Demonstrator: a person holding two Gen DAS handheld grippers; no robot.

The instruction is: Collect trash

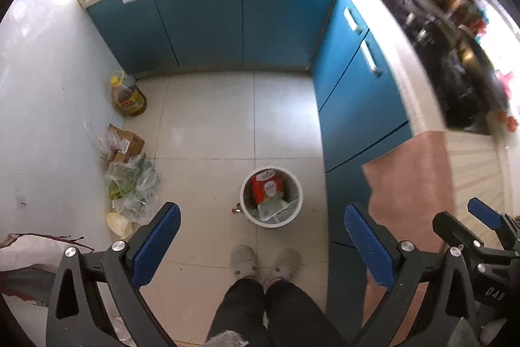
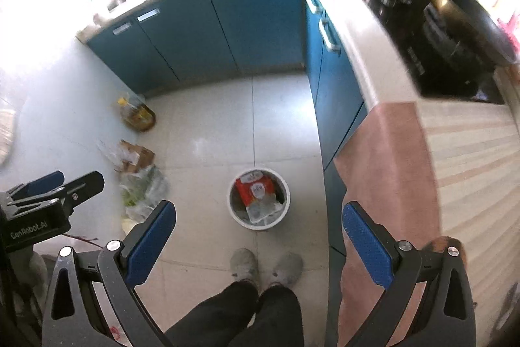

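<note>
A small white trash bin [image 1: 271,218] stands on the tiled kitchen floor, holding a red carton [image 1: 268,189] and clear wrappers; it also shows in the right wrist view [image 2: 259,221]. A small red scrap [image 1: 237,209] lies on the floor against the bin's left side. My left gripper [image 1: 260,233] is open and empty, held high above the bin. My right gripper [image 2: 258,231] is open and empty, also high above the floor. Each gripper shows in the other's view, the right one [image 1: 481,226] and the left one [image 2: 61,184].
Blue cabinets [image 1: 227,21] line the back and right. A pink-covered counter [image 1: 412,178] is close on the right. An oil bottle [image 1: 128,96], cardboard boxes [image 1: 125,143] and plastic bags of greens [image 1: 133,181] sit along the left wall. The person's feet [image 1: 265,262] stand below the bin.
</note>
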